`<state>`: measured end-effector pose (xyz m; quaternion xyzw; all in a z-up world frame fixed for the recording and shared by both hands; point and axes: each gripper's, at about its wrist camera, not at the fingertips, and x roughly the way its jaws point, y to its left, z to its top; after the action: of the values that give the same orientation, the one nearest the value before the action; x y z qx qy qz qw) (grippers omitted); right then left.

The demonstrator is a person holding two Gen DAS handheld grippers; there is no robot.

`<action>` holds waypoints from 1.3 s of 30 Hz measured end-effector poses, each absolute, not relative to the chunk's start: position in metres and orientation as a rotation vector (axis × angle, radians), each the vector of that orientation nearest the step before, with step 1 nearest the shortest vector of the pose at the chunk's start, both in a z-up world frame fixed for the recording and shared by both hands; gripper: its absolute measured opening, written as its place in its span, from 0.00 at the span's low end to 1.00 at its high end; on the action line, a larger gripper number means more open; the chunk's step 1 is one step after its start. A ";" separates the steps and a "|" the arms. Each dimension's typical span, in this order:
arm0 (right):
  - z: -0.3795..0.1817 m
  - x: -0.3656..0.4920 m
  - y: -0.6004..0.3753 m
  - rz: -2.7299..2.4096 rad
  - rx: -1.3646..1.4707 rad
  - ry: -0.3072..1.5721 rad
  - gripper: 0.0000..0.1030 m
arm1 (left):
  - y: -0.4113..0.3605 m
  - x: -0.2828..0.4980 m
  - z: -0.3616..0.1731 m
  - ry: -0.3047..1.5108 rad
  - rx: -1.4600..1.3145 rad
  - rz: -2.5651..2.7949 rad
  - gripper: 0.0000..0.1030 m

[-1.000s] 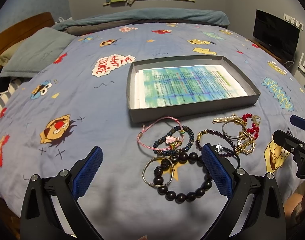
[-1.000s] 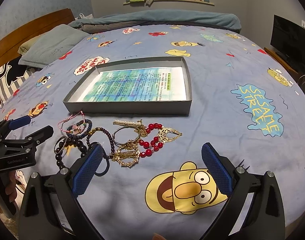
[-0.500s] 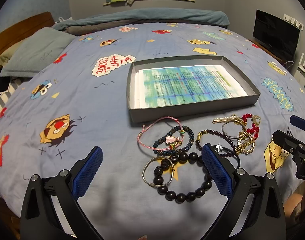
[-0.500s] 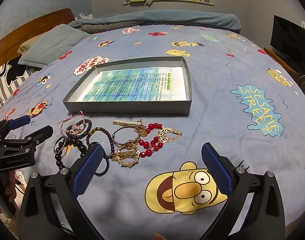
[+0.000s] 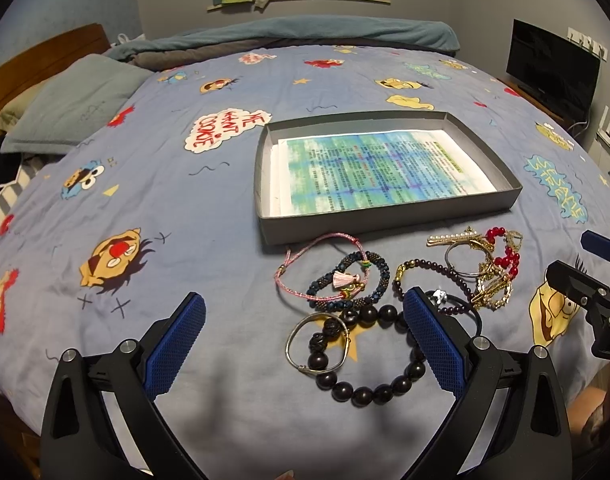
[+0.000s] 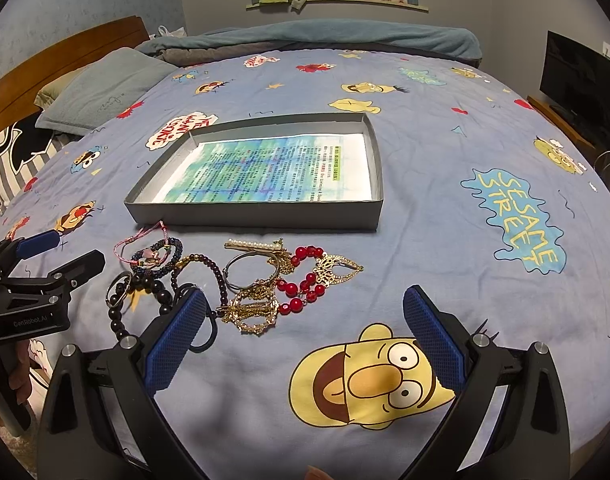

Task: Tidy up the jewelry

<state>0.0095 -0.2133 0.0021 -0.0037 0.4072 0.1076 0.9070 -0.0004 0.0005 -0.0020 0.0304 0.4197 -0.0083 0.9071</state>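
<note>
1. Left wrist view: the left tool (image 5: 303,340) hovers low over the bed (image 5: 153,200), its blue pads spread wide and nothing held between them. Compared with a second ago I see almost no shift; it sits in the same spot.
2. Directly ahead of it, between the pads, lies the black bead bracelet (image 5: 369,354) with a thin silver bangle (image 5: 319,342) overlapping its left side. Just beyond are the dark blue beaded bracelet (image 5: 349,282) and a pink cord bracelet (image 5: 321,264).
3. Farther ahead sits the shallow grey tray (image 5: 385,222), lined with a printed sheet and holding no jewelry. The right tool (image 5: 585,268) shows at the right edge.
4. Right wrist view: the right tool (image 6: 303,340) also stands wide open and holds nothing, unmoved from a moment ago. The gold chain tangle (image 6: 253,308) and red bead bracelet (image 6: 301,280) lie ahead and to its left, touching each other; a cartoon face print lies between the pads.
5. My reading: nothing has changed, so sorting has not begun; every piece waits just short of the tray.
</note>
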 end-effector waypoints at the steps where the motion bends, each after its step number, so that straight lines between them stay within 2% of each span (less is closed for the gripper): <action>1: 0.002 0.009 -0.213 0.222 -0.008 0.840 0.95 | 0.000 0.000 -0.002 0.866 0.063 -0.017 0.95; 24: -0.001 0.010 -0.214 0.241 -0.007 0.835 0.95 | 0.011 0.002 -0.006 0.862 0.047 -0.038 0.95; 31: -0.012 0.017 -0.219 0.244 0.004 0.801 0.95 | 0.031 0.011 -0.018 0.815 0.103 0.003 0.95; 39: -0.028 0.028 -0.222 0.226 -0.048 0.775 0.95 | 0.038 0.030 -0.047 0.860 0.078 -0.057 0.95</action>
<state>0.0277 -0.2224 -0.0279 -0.0234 0.3769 0.1101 0.9194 0.0304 0.0376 -0.0465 0.0378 0.4165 -0.0274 0.9079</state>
